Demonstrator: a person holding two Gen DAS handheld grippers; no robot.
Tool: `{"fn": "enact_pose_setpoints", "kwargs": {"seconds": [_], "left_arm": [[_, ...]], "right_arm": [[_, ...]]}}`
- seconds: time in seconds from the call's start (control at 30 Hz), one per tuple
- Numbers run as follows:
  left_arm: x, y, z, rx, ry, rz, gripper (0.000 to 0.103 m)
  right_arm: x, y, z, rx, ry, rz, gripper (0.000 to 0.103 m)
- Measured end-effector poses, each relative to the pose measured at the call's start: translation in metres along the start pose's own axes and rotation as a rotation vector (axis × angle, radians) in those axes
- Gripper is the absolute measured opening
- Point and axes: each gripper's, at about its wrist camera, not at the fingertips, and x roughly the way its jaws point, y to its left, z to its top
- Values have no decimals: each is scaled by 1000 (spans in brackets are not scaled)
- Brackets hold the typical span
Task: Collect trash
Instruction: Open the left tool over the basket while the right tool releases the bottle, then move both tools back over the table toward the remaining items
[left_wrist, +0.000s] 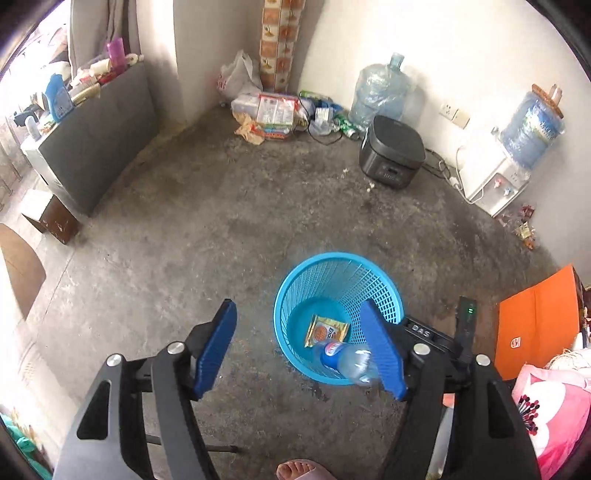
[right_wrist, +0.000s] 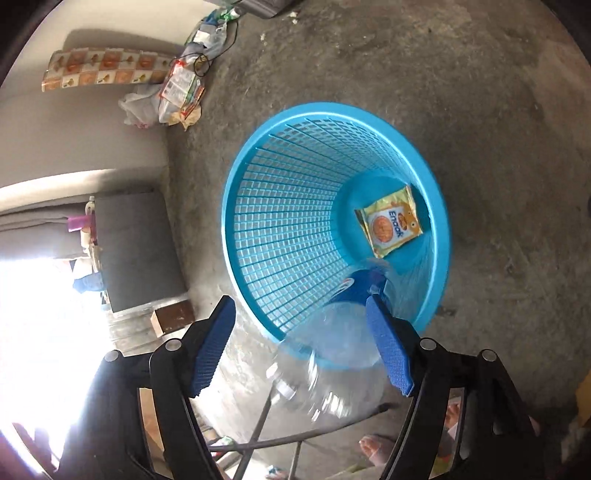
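A blue mesh basket (left_wrist: 384, 291) stands on the concrete floor; it also shows in the right wrist view (right_wrist: 288, 236). A yellow snack packet (left_wrist: 327, 330) lies at its bottom (right_wrist: 389, 225). A clear plastic bottle with a blue label (left_wrist: 349, 360) is blurred over the basket's near rim, loose between my right gripper's fingers (right_wrist: 332, 350). My right gripper (right_wrist: 301, 343) is open just above the basket rim. My left gripper (left_wrist: 306, 347) is open and empty, above the floor left of the basket.
A pile of packets and bags (left_wrist: 273, 114) lies in the far corner. A black cooker (left_wrist: 391, 157), water jugs (left_wrist: 378, 92) and a dispenser (left_wrist: 495, 184) stand along the right wall. A grey cabinet (left_wrist: 96, 140) is on the left. An orange box (left_wrist: 535, 325) is at right.
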Motion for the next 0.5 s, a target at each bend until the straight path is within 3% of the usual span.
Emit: {"fn": "enact_pose_setpoints", "kwargs": {"seconds": [0.13, 0.23, 0.4, 0.5], "left_arm": [[-68, 12, -24, -5, -84, -29, 79], [-116, 27, -49, -45, -159, -58, 83], [-188, 54, -103, -124, -306, -75, 93], [-229, 65, -135, -152, -390, -51, 97]], "right_arm": [[10, 15, 0, -19, 2, 18, 71], [-4, 36, -14, -111, -24, 50, 71], [-53, 76, -61, -402, -148, 46, 71], [-98, 100, -107, -635, -280, 45, 82]]}}
